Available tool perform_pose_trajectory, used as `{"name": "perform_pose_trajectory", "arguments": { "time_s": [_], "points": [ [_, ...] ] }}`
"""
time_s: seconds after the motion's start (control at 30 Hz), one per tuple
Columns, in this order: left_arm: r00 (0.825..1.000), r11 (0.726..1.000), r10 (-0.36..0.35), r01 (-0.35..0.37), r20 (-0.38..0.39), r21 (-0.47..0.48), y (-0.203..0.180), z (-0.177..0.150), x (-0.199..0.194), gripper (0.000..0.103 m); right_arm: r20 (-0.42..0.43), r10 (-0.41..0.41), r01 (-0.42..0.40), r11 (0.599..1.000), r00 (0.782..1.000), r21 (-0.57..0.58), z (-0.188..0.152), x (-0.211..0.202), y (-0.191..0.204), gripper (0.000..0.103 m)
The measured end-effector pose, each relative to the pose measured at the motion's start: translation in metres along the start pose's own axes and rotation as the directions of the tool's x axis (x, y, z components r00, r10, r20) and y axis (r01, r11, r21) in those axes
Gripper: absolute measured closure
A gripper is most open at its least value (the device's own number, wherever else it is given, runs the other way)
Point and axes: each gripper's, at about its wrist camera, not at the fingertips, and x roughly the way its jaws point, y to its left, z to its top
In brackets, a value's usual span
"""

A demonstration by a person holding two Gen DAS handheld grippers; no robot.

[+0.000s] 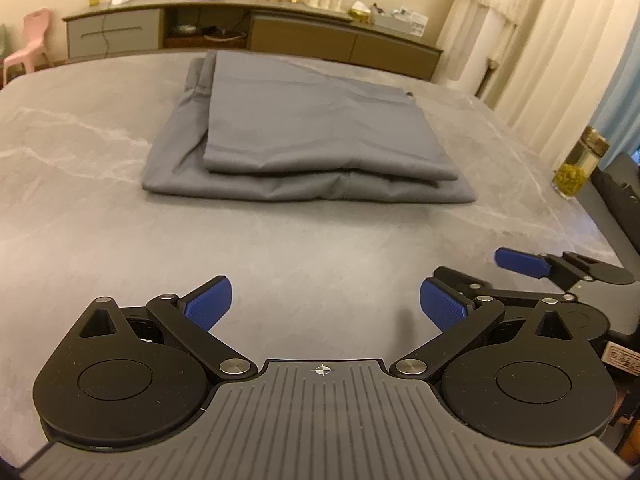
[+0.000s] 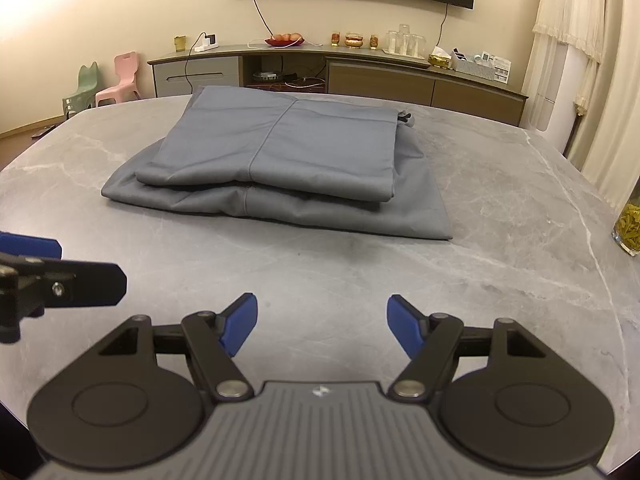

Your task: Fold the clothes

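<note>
A grey garment (image 1: 304, 132) lies folded in flat layers on the grey marble table (image 1: 120, 240), a smaller folded layer on top of a wider one. It also shows in the right wrist view (image 2: 280, 164). My left gripper (image 1: 324, 306) is open and empty, low over the table, well short of the garment's near edge. My right gripper (image 2: 322, 326) is open and empty too, also short of the garment. In the left wrist view the right gripper's blue fingers (image 1: 520, 262) show at the right. In the right wrist view part of the left gripper (image 2: 60, 276) shows at the left.
A glass jar of yellow-green contents (image 1: 580, 164) stands near the table's right edge, also in the right wrist view (image 2: 630, 224). A long sideboard (image 2: 340, 76) with small items lines the back wall. Small pink and green chairs (image 2: 112, 84) stand at the far left. Curtains hang at the right.
</note>
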Motion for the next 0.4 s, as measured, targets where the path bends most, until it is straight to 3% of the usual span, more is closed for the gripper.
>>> {"name": "perform_pose_trajectory", "arguments": {
  "time_s": [0.4],
  "points": [
    [0.998,0.998,0.056,-0.056,-0.018,0.003,0.0038,-0.0041,-0.0037,0.012,0.005,-0.004,0.004,1.0,1.0,-0.004,-0.0009,-0.0018,0.0018,0.03]
  ]
}}
